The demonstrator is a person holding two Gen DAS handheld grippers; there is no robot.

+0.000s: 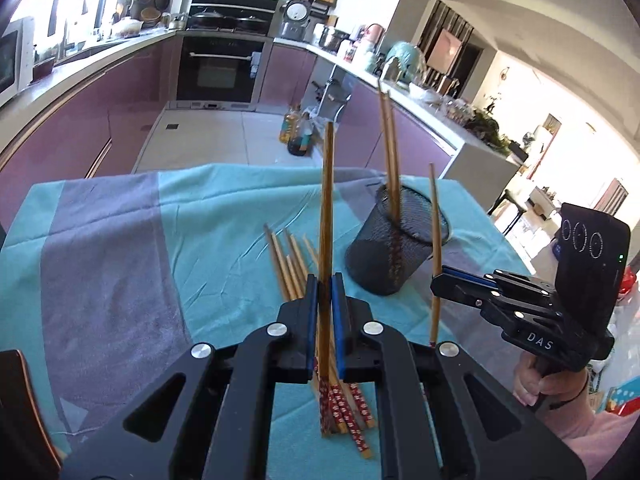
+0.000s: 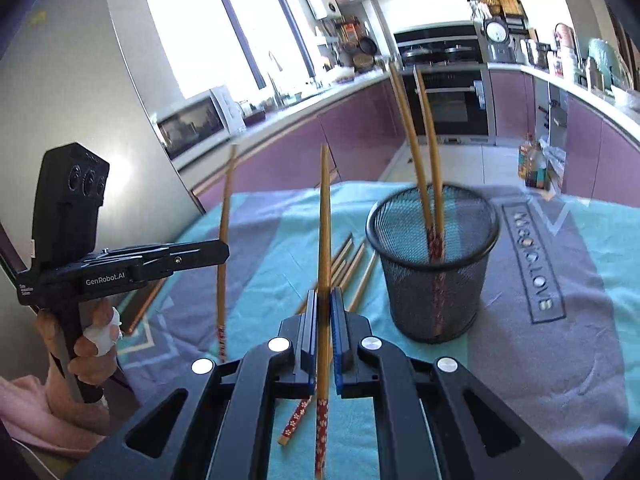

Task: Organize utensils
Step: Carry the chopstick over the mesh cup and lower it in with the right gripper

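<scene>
Jaws of left gripper (image 1: 325, 280) and right gripper (image 2: 324, 294) each clench one upright chopstick (image 1: 327, 200); two more stand in the mesh cup (image 2: 434, 268). Right gripper reads "DAS", left "GenRobot.AI".

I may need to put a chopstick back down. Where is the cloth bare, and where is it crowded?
Bare: the cloth left of the loose chopsticks, and the lettered stretch right of the mesh cup. Crowded: between chopsticks and cup.

2 chopsticks (image 2: 426, 160) in holder (image 2: 436, 280)
</scene>
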